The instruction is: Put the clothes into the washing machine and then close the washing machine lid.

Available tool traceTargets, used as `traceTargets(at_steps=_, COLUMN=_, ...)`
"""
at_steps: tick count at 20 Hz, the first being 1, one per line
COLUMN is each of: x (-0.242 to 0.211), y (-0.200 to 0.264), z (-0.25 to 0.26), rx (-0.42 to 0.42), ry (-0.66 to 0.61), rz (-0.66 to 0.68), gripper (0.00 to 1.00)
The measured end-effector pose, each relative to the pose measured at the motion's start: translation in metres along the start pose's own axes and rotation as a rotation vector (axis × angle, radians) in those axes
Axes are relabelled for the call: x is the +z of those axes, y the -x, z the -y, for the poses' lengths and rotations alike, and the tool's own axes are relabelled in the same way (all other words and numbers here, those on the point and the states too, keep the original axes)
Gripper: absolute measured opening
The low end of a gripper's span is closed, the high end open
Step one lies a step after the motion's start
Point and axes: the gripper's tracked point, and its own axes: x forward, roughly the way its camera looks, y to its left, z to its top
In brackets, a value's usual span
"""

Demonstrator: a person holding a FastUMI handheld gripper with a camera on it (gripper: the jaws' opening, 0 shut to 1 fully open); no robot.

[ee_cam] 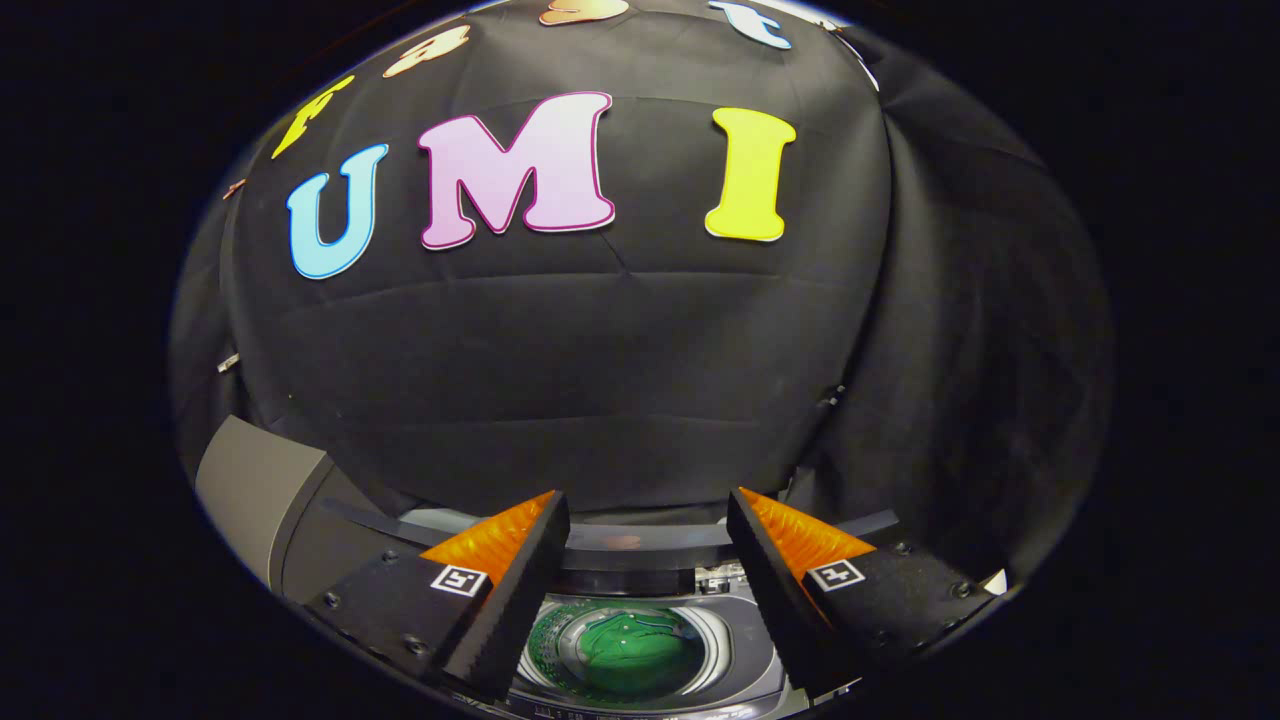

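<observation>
Jaws (648, 520) spread wide, empty — green clothes (630, 655) already lie in the drum (545, 640) below; raised lid (640, 548) sits just ahead.

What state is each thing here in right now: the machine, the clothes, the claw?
Washing machine: open on top, drum in plain sight between the fingers.
Lid: raised, standing at the back of the opening.
Green garment: lying bunched inside the drum.
Gripper: open, holding nothing, above the drum.
</observation>
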Motion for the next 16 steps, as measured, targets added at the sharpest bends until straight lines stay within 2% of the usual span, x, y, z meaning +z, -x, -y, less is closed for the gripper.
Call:
traceTargets(at_steps=5, x=-0.008, y=0.008, z=-0.001, rx=-0.035, ry=0.004, rz=-0.01, gripper=1.0)
traceTargets(at_steps=13, x=-0.022, y=0.018, z=0.003, rx=-0.031, ry=0.009, rz=-0.031, gripper=1.0)
traceTargets(at_steps=16, x=-0.039, y=0.019, z=-0.001, rx=-0.016, ry=0.013, rz=-0.084, gripper=1.0)
